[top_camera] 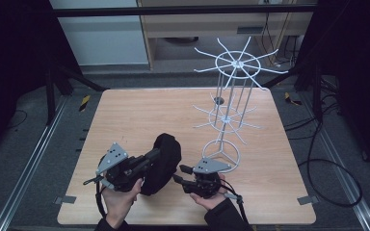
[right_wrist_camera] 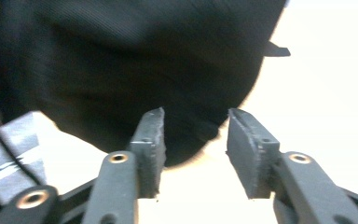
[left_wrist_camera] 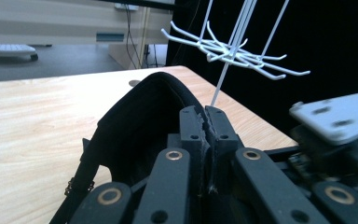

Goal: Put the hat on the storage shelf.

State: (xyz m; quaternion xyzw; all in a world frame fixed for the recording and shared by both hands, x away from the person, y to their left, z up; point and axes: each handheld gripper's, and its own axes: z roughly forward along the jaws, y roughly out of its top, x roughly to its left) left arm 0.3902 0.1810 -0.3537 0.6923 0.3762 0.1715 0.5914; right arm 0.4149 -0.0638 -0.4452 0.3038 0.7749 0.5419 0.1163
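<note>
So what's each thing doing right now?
black cap: on the table, edge pinched by the left gripper.
left gripper: shut on the cap's edge.
right gripper: open, close to the cap, holding nothing.
white wire rack: standing upright, hooks bare.
table: holds the cap and the rack.

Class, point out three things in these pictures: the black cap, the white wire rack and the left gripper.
black cap [top_camera: 166, 161], high view, its crown.
white wire rack [top_camera: 223, 150], high view, its ring base.
left gripper [left_wrist_camera: 206, 116], left gripper view, between its shut fingertips.
</note>
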